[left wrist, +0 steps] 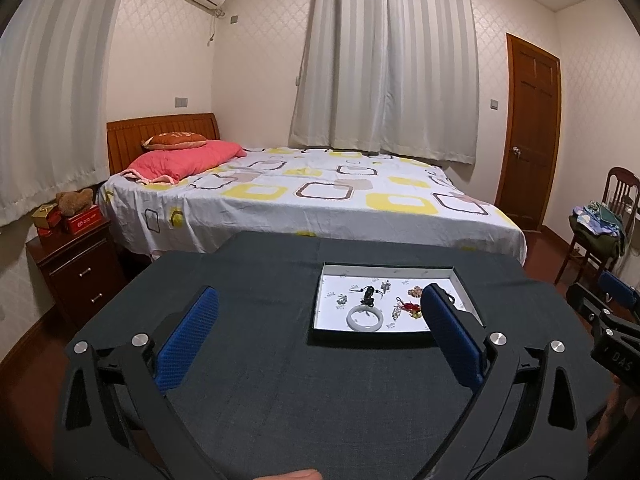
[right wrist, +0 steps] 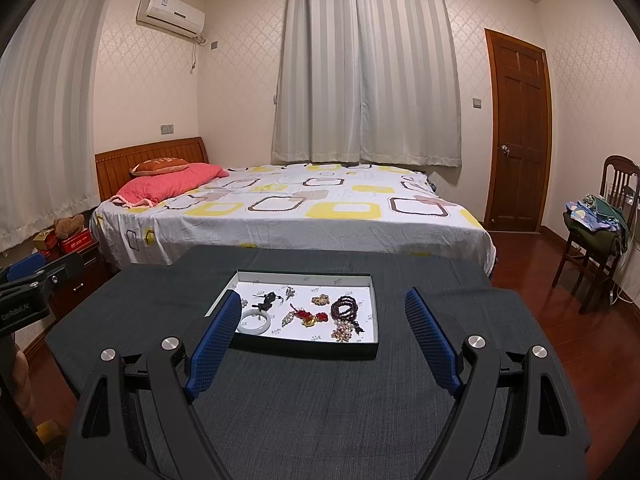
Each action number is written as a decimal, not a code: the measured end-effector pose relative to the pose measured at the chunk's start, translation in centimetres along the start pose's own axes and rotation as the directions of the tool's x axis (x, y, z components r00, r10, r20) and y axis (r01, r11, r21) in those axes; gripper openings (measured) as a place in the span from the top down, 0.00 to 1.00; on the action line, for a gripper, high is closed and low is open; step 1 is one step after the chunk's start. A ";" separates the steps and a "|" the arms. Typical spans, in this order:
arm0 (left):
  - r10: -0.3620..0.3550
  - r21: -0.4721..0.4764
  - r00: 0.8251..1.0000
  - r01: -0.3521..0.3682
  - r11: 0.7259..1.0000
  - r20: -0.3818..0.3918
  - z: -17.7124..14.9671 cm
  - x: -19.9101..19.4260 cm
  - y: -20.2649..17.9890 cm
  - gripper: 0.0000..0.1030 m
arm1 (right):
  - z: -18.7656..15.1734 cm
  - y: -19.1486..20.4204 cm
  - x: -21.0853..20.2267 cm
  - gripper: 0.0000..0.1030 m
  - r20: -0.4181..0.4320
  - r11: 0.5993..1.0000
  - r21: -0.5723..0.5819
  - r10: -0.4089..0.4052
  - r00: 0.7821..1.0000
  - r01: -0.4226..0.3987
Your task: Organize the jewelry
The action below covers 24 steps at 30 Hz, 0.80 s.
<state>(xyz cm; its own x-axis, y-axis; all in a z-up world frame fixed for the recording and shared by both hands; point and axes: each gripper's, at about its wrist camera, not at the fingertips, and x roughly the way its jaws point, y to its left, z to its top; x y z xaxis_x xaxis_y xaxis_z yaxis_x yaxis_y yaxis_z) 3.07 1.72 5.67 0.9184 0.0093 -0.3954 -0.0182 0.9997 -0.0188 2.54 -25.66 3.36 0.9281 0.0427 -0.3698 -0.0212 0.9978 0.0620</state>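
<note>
right wrist: jewelry tray [right wrist: 362, 350] between parted fingers [right wrist: 216, 332]

Ahead of me a bed [right wrist: 288, 208] with a yellow-squared sheet fills mid-frame, pale curtains [right wrist: 366, 64] hanging behind it. An air conditioner [right wrist: 171, 14] sits upper left, a wooden door [right wrist: 518, 132] right. A chair [right wrist: 596, 232] stands far right on red-brown floor [right wrist: 532, 276].

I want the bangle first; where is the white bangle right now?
The white bangle lies in the tray, at its near-left corner in the right wrist view, just in front of the black pendant.
</note>
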 end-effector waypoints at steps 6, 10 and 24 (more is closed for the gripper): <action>0.001 0.001 1.000 -0.001 1.000 -0.002 0.0 0.0 0.0 0.04 | 0.0 0.0 0.0 0.21 0.002 1.000 -0.001 0.000 1.000 0.000; 0.004 0.003 1.000 -0.004 1.000 -0.001 0.0 0.0 -0.1 0.04 | 0.0 0.1 0.0 0.21 0.000 1.000 0.000 -0.001 1.000 0.001; 0.007 0.002 1.000 -0.007 1.000 -0.017 -0.8 0.7 0.3 0.04 | -0.2 0.3 0.1 0.21 -0.005 1.000 -0.002 0.000 1.000 0.000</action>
<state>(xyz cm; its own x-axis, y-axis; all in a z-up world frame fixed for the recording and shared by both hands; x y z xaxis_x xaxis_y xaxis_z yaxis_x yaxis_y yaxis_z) 3.42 1.97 4.66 0.9113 0.0156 -0.4114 -0.0234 0.9996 -0.0139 2.54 -25.39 3.12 0.9263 0.0429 -0.3743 -0.0218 0.9979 0.0602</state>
